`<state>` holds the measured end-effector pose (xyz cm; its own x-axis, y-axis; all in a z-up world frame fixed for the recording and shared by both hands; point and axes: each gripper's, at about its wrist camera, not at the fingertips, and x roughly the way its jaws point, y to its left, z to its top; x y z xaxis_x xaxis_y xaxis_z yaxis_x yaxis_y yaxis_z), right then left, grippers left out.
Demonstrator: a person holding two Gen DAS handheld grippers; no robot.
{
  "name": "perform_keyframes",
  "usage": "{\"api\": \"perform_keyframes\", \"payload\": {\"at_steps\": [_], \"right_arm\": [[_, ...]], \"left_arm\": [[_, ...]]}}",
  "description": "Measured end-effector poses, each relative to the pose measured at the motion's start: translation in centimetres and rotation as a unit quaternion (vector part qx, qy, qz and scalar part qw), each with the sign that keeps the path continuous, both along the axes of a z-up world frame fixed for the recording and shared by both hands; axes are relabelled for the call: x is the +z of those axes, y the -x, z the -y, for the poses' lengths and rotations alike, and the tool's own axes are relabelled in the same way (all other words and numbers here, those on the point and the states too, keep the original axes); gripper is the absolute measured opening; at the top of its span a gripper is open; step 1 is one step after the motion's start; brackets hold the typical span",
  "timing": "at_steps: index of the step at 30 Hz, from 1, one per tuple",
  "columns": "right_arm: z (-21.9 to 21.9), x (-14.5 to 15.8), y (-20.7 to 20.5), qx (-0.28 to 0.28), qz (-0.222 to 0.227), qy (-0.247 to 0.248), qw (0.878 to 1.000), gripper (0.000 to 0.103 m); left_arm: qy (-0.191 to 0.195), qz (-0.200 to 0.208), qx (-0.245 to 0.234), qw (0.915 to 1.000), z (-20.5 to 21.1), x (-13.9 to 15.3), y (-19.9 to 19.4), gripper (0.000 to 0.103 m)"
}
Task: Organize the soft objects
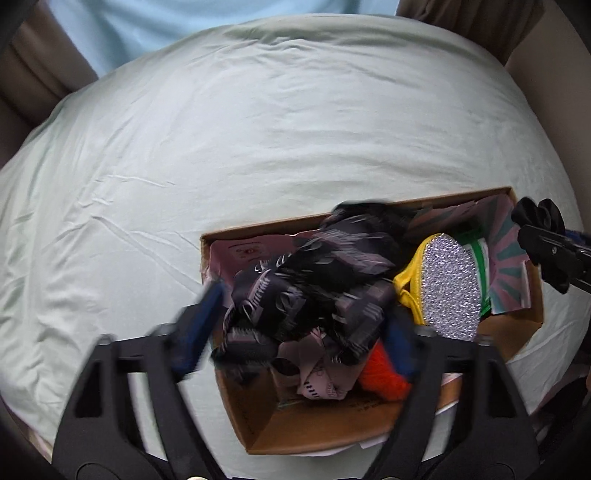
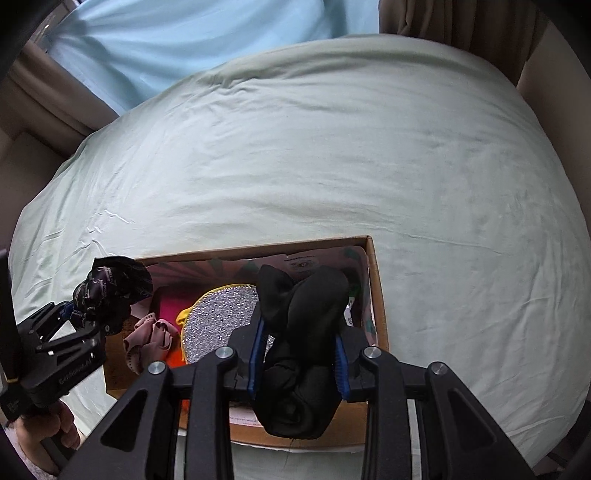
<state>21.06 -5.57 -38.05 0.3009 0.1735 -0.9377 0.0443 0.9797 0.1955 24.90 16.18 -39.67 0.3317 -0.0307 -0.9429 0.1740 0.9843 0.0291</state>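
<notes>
Over the cardboard box (image 2: 378, 295) on the bed (image 2: 332, 155), my left claw (image 1: 306, 314) is clamped on a patterned dark cloth (image 1: 314, 273) and my right claw (image 2: 299, 354) on a black cloth (image 2: 303, 332).

A wide bed covered by a wrinkled pale-green sheet (image 1: 258, 140) filled the room. Behind it hung a light-blue curtain (image 2: 177, 40), flanked by brown drapes (image 2: 454, 26) and beige walls (image 1: 546, 59).
</notes>
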Motion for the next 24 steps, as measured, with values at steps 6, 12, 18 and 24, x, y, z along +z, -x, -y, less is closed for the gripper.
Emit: {"api": "perform_keyframes", "payload": {"at_steps": [6, 12, 18, 24], "right_arm": [[0.4, -0.1, -0.2, -0.012, 0.006, -0.016, 1.0, 0.094], [0.4, 0.6, 0.9, -0.012, 0.009, -0.015, 1.0, 0.094], [0.5, 2.1, 2.1, -0.01, 0.021, -0.018, 1.0, 0.094], [1.1, 5.6, 3.3, 0.0, 0.042, -0.027, 0.999, 0.094]], "left_arm": [[0.005, -0.001, -0.01, 0.9999, -0.5, 0.4, 1.0, 0.103], [0.009, -0.004, 0.007, 0.9999, -1.9, 1.1, 2.7, 0.103], [0.025, 0.003, 0.035, 0.9991, -2.3, 3.4, 3.9, 0.103], [0.039, 0.033, 0.072, 0.9961, -1.3, 8.6, 5.3, 0.103]]}}
